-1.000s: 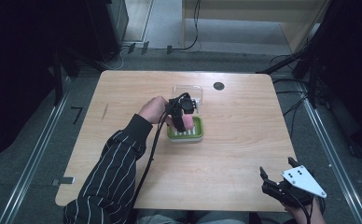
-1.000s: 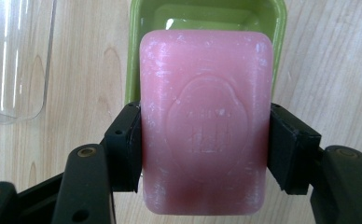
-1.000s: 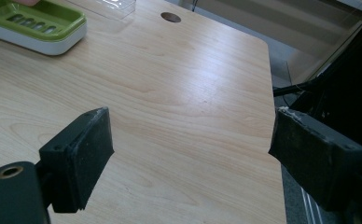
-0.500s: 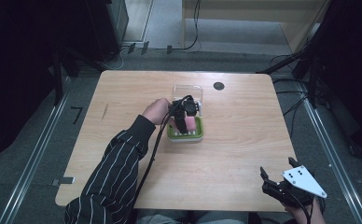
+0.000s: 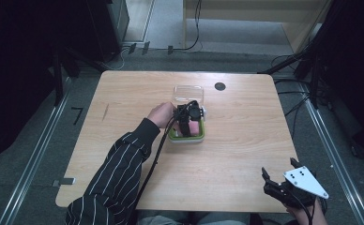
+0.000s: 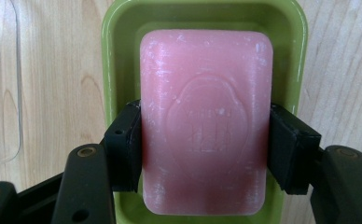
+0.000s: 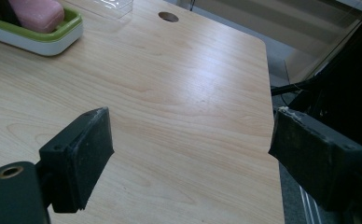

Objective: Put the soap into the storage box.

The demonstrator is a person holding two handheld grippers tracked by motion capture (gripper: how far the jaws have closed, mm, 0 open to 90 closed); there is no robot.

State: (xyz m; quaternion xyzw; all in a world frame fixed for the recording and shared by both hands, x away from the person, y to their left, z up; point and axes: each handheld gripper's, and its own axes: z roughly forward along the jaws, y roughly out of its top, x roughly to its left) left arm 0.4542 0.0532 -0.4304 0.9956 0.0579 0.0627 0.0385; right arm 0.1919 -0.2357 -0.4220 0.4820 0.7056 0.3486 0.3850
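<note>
My left gripper (image 6: 205, 149) pinches the pink soap (image 6: 205, 121) by its long sides inside the green dish (image 6: 118, 56) mid-table, beside a clear lid (image 5: 188, 93). My right gripper (image 7: 191, 154) is spread wide at the table (image 7: 179, 102) corner.

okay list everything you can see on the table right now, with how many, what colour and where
soap bar: one, pink, in the dish
soap dish: one, green, table centre
clear lid: one, transparent, just beyond the dish
round hole: one, dark, far side of the table
table: one, light wood
left gripper: one, black, fingers clamped on the soap's sides
right gripper: one, black, open, near right table corner
sleeve: one, striped, left arm
</note>
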